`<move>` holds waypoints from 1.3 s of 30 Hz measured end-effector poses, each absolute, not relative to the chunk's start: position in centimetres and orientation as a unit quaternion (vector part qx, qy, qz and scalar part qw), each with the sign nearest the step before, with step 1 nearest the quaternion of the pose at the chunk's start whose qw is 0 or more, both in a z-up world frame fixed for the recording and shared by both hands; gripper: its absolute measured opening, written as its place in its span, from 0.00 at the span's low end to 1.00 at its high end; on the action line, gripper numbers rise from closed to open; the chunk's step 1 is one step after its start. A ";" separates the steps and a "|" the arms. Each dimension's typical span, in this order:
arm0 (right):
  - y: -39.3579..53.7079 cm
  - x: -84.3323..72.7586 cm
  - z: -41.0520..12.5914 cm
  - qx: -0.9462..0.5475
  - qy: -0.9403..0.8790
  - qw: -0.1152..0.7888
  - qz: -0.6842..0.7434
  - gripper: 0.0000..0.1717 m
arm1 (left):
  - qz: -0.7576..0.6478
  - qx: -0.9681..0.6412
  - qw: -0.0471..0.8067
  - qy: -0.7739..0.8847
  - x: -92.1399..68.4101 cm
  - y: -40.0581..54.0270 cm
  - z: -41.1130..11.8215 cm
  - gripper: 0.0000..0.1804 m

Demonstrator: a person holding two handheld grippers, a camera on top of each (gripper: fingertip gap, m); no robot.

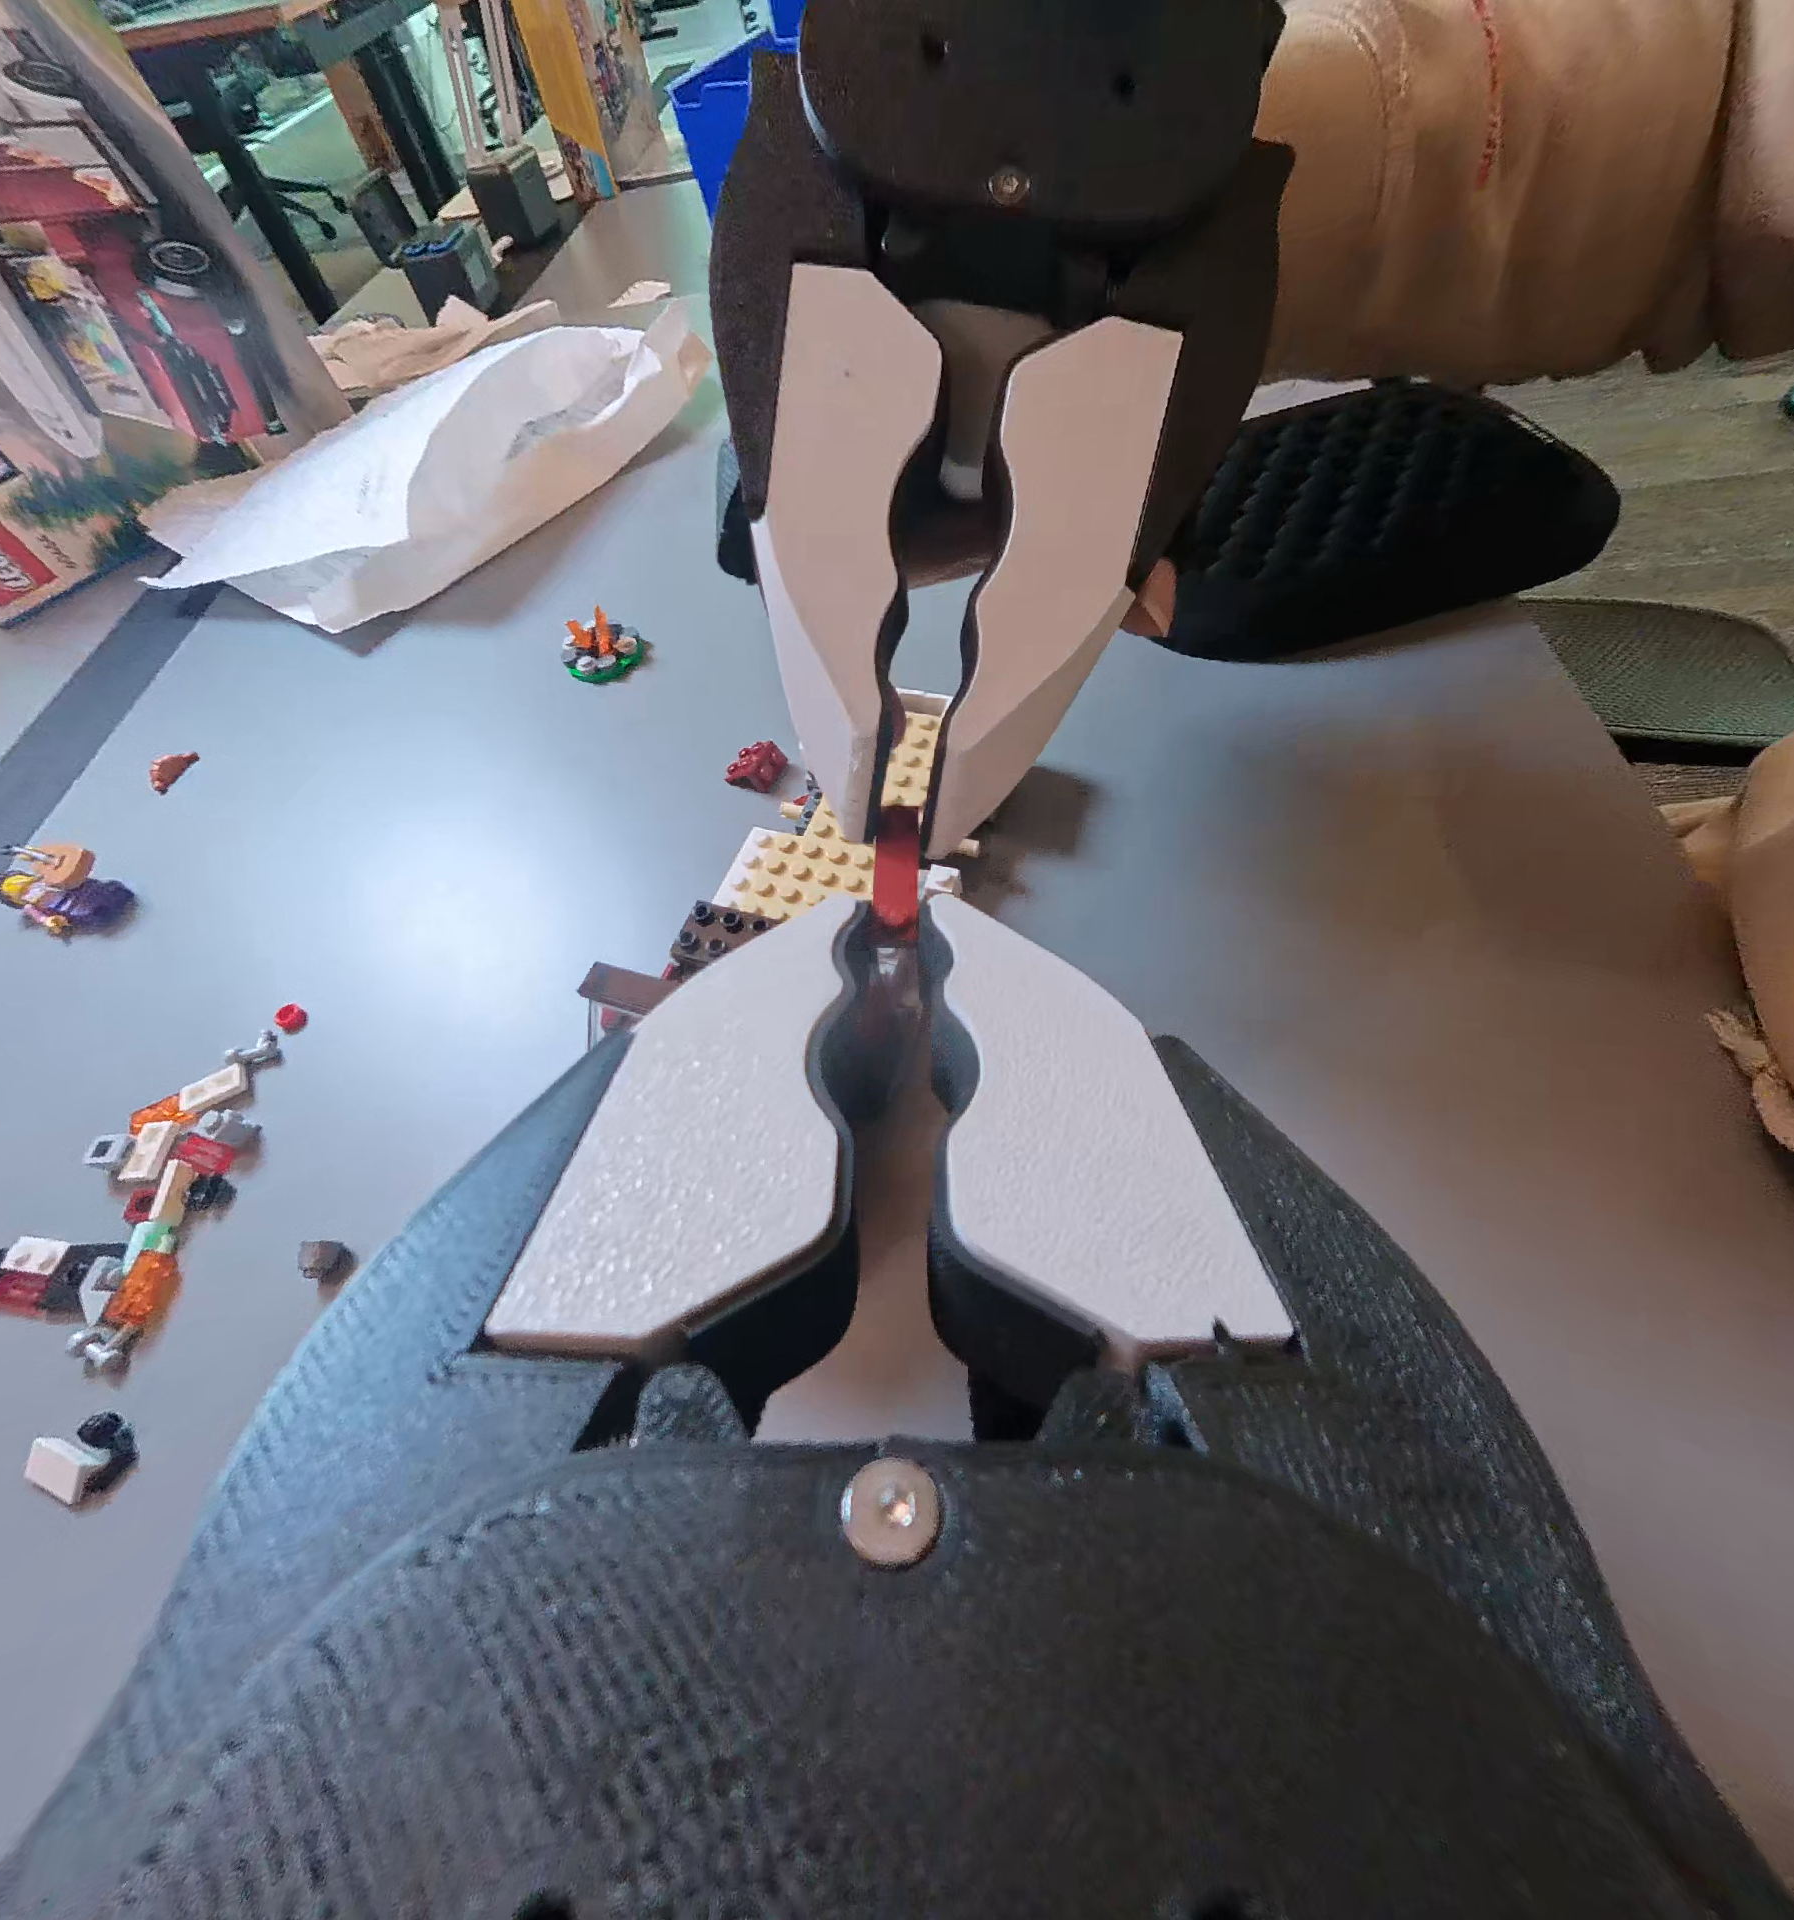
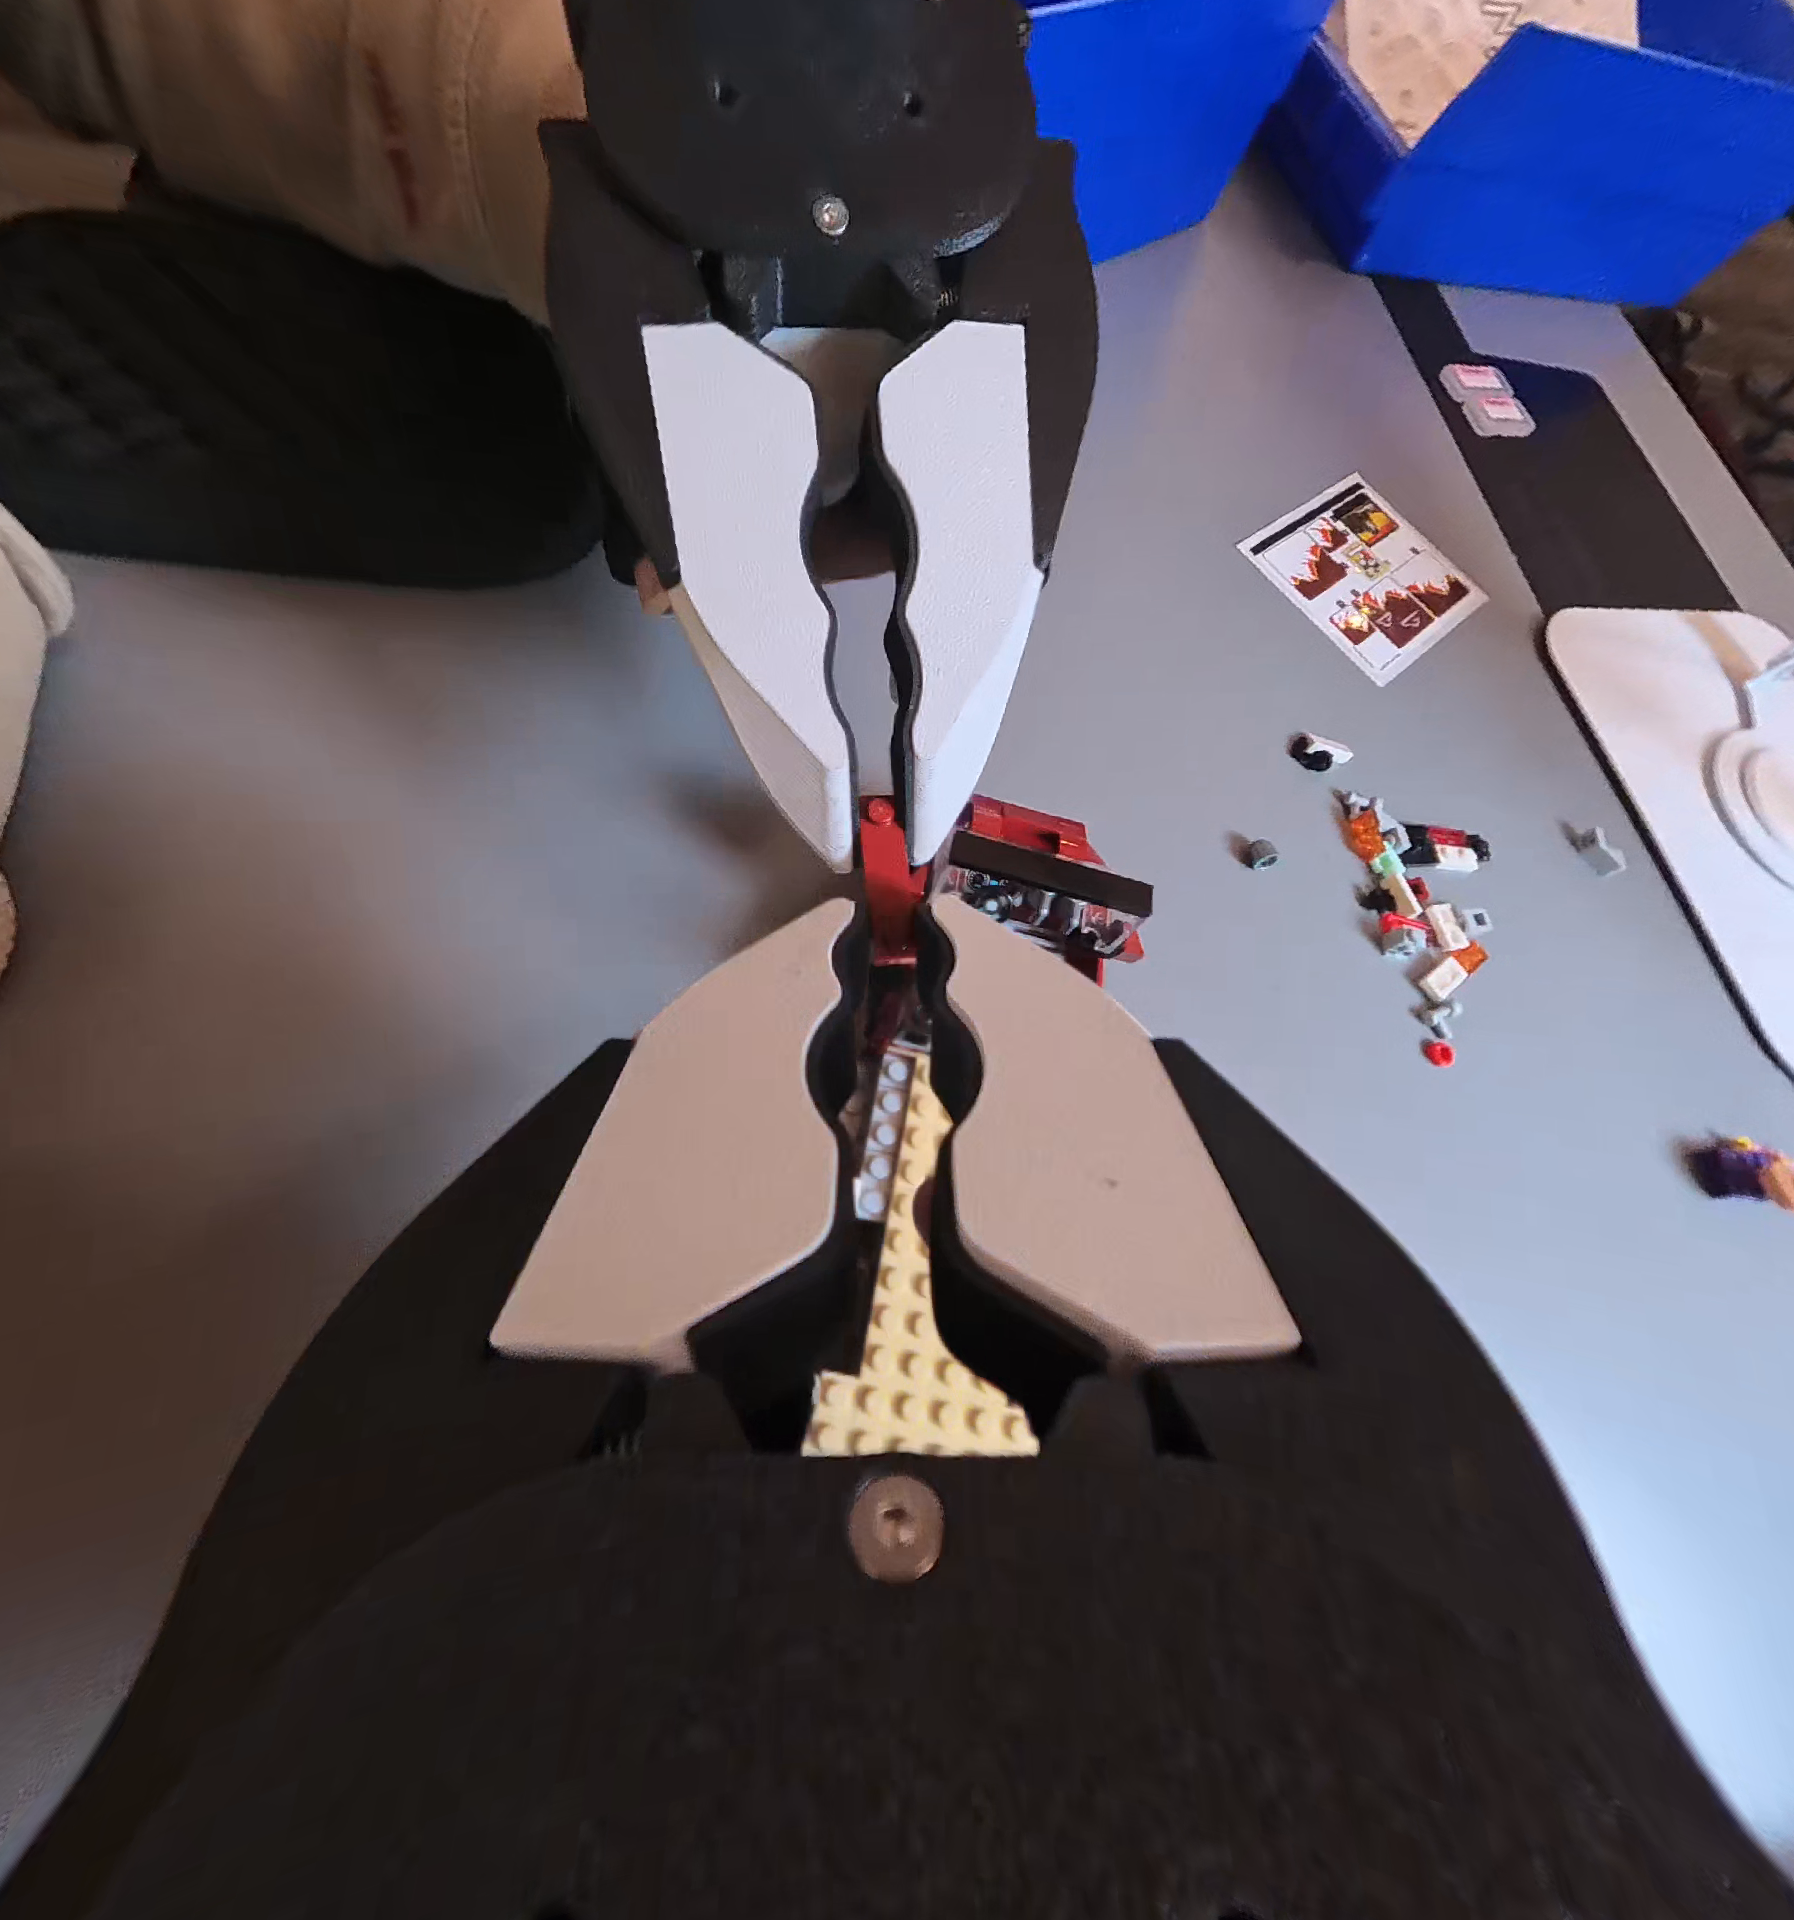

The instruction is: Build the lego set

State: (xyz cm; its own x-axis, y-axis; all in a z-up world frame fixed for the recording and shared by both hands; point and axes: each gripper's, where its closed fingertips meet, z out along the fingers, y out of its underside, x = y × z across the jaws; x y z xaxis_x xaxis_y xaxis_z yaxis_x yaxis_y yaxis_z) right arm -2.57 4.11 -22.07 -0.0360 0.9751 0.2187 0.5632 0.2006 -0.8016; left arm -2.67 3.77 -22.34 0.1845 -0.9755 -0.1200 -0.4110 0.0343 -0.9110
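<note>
Your view ran across a grey table [image 1: 373, 852], left to right. At the far left stood a printed toy box [image 1: 72, 343], with a crumpled white paper bag [image 1: 436, 468] beside it. Loose small bricks [image 1: 145, 1174] lay scattered nearer you, and a small campfire piece [image 1: 602, 646] sat farther back.

In the middle, your left gripper [image 1: 893, 920] was clamped on one end of a dark red plate piece [image 1: 895, 873], its white fingers [image 1: 727, 1132] drawn almost together around it. Your right gripper [image 2: 888, 920] faced it tip to tip and pinched the other end of the same red piece. The piece hung just above a tan studded baseplate [image 1: 820, 862], which rested on the table beneath both grippers, next to a dark red and black brick build [image 2: 1059, 894].

To the right in the other view lay a sticker sheet [image 2: 1360, 577], a white board [image 2: 1682, 769], and blue bins [image 2: 1558, 197] at the back.
</note>
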 end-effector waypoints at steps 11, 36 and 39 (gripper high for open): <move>6.5 -2.0 -23.2 -0.483 -0.763 0.270 0.334 0.05 | -0.191 -0.744 0.463 0.442 -2.4 5.9 -23.4 0.05; 7.9 -2.2 -25.9 -0.312 -0.892 0.091 0.313 0.06 | -0.079 -0.838 0.449 0.299 -1.8 5.6 -25.3 0.09; 8.1 -2.2 -26.1 -0.304 -0.904 0.077 0.291 0.05 | -0.081 -0.840 0.445 0.298 -1.7 5.3 -25.9 0.10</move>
